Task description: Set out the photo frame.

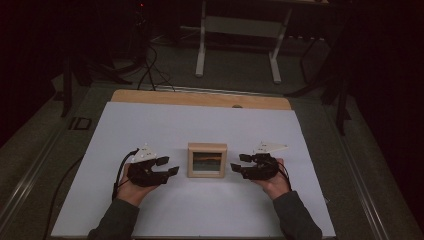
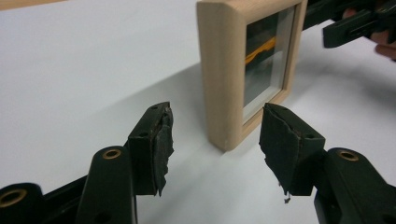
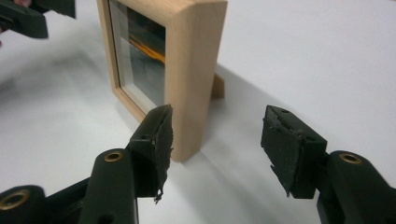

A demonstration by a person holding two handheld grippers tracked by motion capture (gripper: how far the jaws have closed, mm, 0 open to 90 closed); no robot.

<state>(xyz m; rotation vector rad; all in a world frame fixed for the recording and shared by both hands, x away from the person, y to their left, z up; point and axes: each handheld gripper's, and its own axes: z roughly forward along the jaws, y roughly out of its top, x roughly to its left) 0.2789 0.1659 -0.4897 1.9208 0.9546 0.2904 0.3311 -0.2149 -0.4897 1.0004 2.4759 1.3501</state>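
A small light-wood picture frame stands upright on the white table sheet, its glass front toward the person. My left gripper is just left of it, jaws open and empty, pointing at the frame's left edge. On the other side my right gripper also points inward at the frame, open and empty. In the left gripper view my own gripper has its fingertips short of the wood. In the right gripper view my gripper sits close to the frame's side, with a rear stand leg visible behind.
The white sheet lies on a wooden tabletop whose far edge shows. A white metal stand and cables are on the dark floor beyond. Each gripper view shows the other gripper's jaws past the frame.
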